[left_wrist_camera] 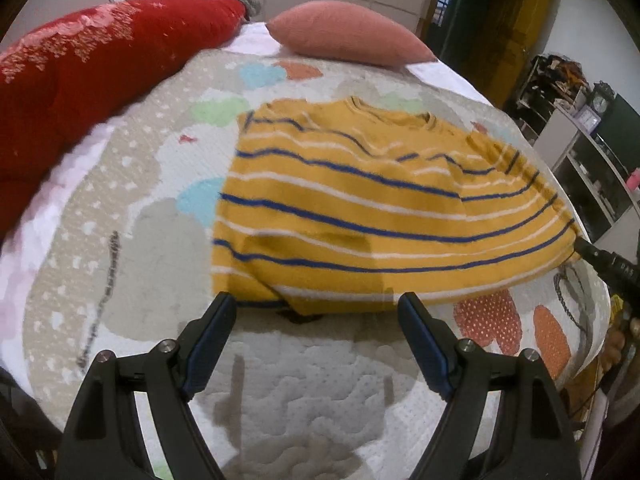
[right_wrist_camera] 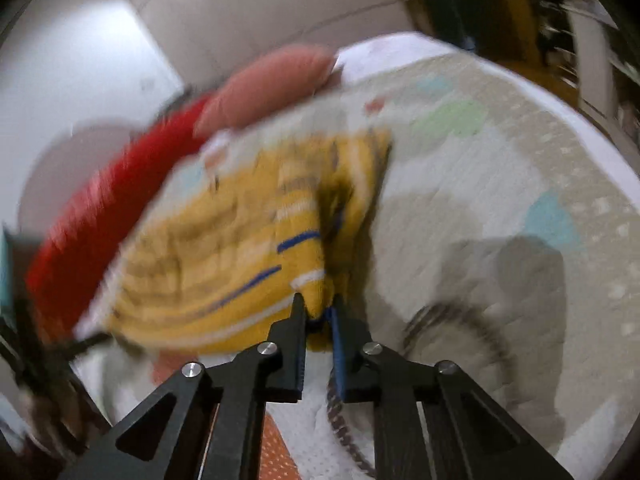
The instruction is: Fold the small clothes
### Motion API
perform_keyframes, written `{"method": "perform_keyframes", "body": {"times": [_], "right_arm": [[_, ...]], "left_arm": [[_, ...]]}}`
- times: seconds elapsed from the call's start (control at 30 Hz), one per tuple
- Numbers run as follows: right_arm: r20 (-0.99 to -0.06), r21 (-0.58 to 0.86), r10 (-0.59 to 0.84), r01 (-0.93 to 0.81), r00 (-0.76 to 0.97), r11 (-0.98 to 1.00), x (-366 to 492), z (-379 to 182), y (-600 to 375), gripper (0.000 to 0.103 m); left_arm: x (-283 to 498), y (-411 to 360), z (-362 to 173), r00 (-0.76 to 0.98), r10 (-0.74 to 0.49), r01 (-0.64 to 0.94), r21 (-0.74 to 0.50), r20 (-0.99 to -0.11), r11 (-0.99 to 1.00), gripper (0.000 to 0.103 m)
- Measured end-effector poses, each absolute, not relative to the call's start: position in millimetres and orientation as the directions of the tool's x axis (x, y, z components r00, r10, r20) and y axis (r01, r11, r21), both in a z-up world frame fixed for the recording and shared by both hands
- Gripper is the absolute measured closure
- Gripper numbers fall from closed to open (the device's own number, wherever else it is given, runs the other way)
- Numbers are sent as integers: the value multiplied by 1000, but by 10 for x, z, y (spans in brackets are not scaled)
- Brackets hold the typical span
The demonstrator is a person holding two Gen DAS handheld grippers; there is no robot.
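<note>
We can read only one scrap of lettering: pale capitals, seemingly "DAS", on the black body of the right hand-held gripper where it enters the left wrist view from the right edge; the rest of the word is cut off. A clock stands on the shelves behind, but its numerals are too small for us to make out. In the right wrist view blur leaves us nothing legible.

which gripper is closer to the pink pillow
Neither is near it, and which is closer can't be told. The pink pillow lies beyond the striped shirt. Right gripper pinches its edge; left gripper hangs open before its hem.
</note>
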State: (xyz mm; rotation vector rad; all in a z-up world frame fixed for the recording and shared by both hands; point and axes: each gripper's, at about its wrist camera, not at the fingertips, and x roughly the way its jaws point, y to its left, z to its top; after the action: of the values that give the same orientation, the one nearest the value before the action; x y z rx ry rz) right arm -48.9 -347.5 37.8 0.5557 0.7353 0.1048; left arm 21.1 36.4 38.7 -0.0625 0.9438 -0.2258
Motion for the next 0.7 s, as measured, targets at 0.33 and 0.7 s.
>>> {"method": "perform_keyframes", "body": {"times": [0.33, 0.7], "right_arm": [[-654, 417, 115, 230, 747, 879, -596, 457, -3581, 96], [-634, 315, 277, -87, 722, 945, -364, 714, -2287, 62]], "left_arm": [[137, 657, 324, 557, -222, 92, -207, -800, 974, 21], [343, 972, 86, 556, -278, 42, -307, -784, 951, 21]]}}
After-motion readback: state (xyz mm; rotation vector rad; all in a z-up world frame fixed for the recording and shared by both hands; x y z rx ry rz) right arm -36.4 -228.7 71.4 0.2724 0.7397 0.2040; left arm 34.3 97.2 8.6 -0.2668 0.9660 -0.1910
